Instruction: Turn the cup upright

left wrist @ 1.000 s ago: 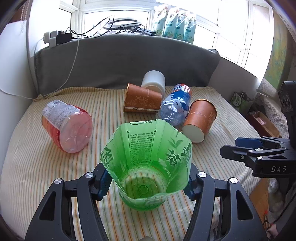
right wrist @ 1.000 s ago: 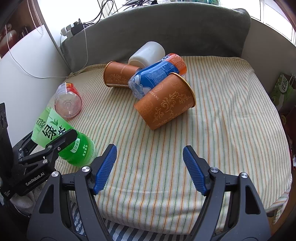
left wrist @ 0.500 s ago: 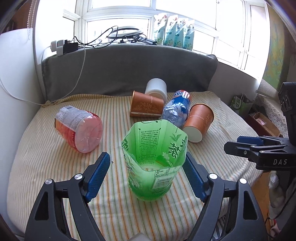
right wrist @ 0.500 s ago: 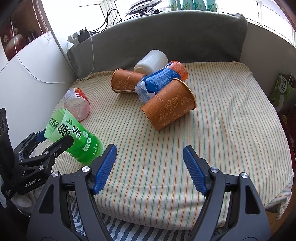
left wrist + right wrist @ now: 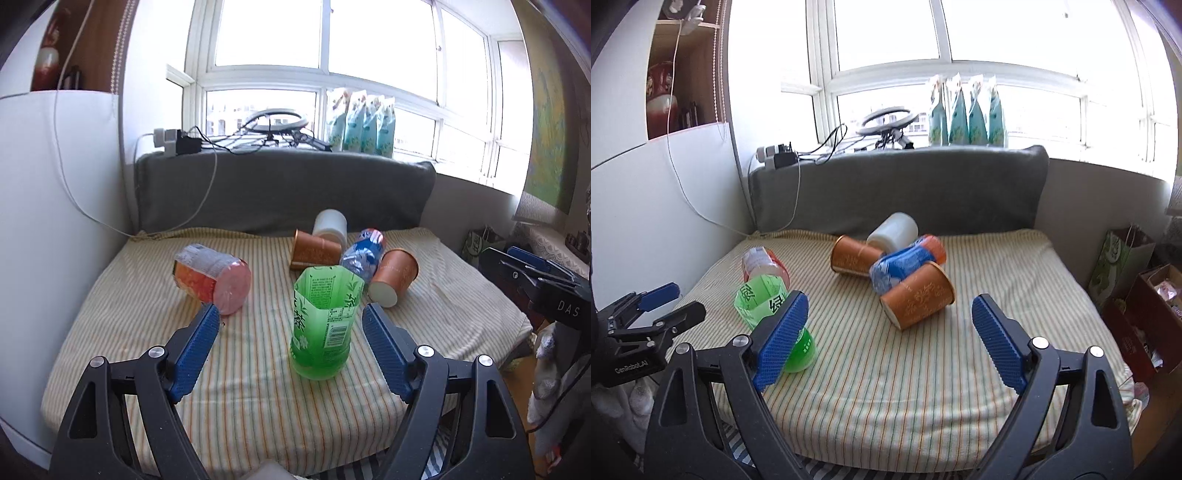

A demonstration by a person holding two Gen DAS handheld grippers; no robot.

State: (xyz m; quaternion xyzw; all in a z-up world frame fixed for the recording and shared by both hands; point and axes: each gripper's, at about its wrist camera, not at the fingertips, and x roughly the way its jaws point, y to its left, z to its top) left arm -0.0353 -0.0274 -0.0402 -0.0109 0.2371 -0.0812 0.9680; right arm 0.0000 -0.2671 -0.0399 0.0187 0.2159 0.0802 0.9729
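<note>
A green cut-bottle cup (image 5: pixel 322 321) stands upright, mouth up, on the striped cushion (image 5: pixel 258 369). My left gripper (image 5: pixel 291 328) is open and empty, drawn back from the cup, which shows between its blue pads. In the right wrist view the green cup (image 5: pixel 764 301) is partly hidden behind my right gripper's left finger. My right gripper (image 5: pixel 890 321) is open and empty above the cushion's front. The left gripper (image 5: pixel 670 304) shows there at the far left, and the right gripper's body (image 5: pixel 539 280) shows at the right edge of the left wrist view.
Lying on their sides: a pink-orange cup (image 5: pixel 210 275), two brown paper cups (image 5: pixel 314 253) (image 5: pixel 393 282), a blue bottle cup (image 5: pixel 360 256) and a white cup (image 5: pixel 330 225). A grey backrest (image 5: pixel 280 192) stands behind; a white wall (image 5: pixel 55 221) is on the left; bags and boxes (image 5: pixel 1137 280) sit right.
My left gripper opened, let go of the green cup and pulled back and up. The cup now stands on the cushion. My right gripper also drew back and rose.
</note>
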